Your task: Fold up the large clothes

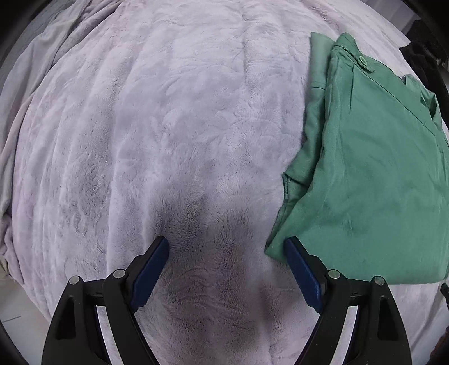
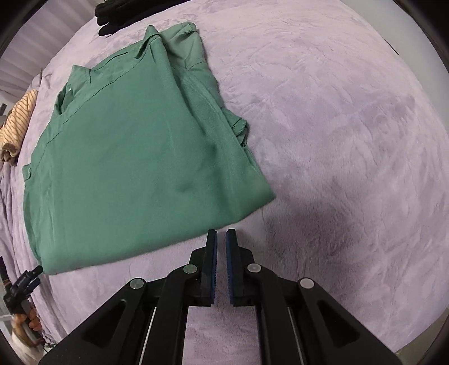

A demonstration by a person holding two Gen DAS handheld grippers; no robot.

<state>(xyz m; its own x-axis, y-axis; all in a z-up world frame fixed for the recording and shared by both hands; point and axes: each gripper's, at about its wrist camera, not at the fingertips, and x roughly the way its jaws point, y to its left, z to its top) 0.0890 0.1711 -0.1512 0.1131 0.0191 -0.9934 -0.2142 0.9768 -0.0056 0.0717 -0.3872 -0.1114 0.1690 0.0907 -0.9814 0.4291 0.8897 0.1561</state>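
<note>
A green button-up shirt (image 1: 364,168) lies folded into a rough rectangle on a lilac plush blanket (image 1: 168,126). My left gripper (image 1: 226,241) points down over the bare blanket just left of the shirt's near corner. It is open wide with nothing between the blue pads, and its right finger (image 1: 303,269) is beside the shirt's edge. In the right wrist view the shirt (image 2: 134,157) fills the left half. My right gripper (image 2: 221,233) hovers just off the shirt's near edge, shut to a narrow slit and holding nothing.
A striped tan garment (image 2: 19,120) lies at the blanket's far left edge. Dark clothes (image 2: 120,11) are piled beyond the shirt. A hand on the other gripper's handle (image 2: 28,317) shows at the lower left. Bare blanket (image 2: 336,140) spreads to the right.
</note>
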